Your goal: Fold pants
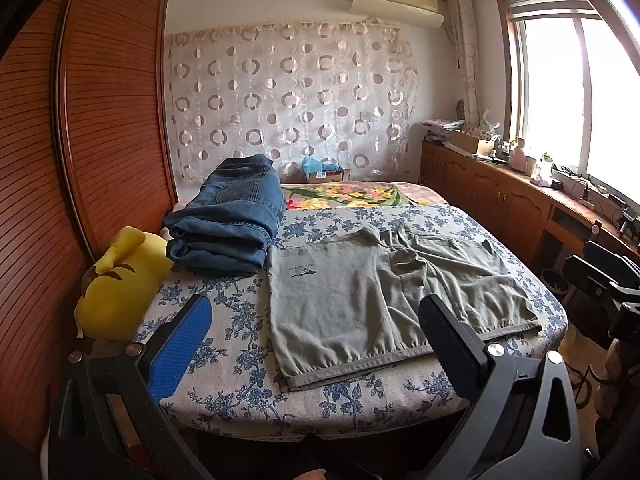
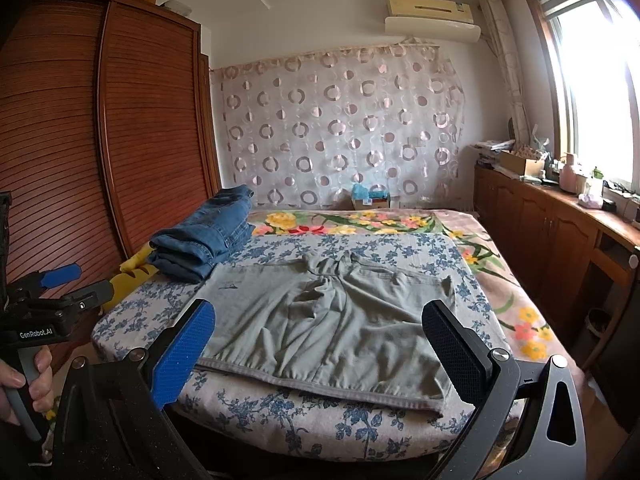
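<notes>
One pair of grey-green shorts point(image 1: 384, 304) lies flat on the flowered bed cover point(image 1: 240, 344), just beside a stack of folded jeans point(image 1: 232, 224). I hold my left gripper point(image 1: 316, 344) and right gripper point(image 2: 320, 344) short of the near hem, jaws apart and empty on both. The cloth looks thin, limp and light, so I expect it to sag; I'd pinch the hem corners.
</notes>
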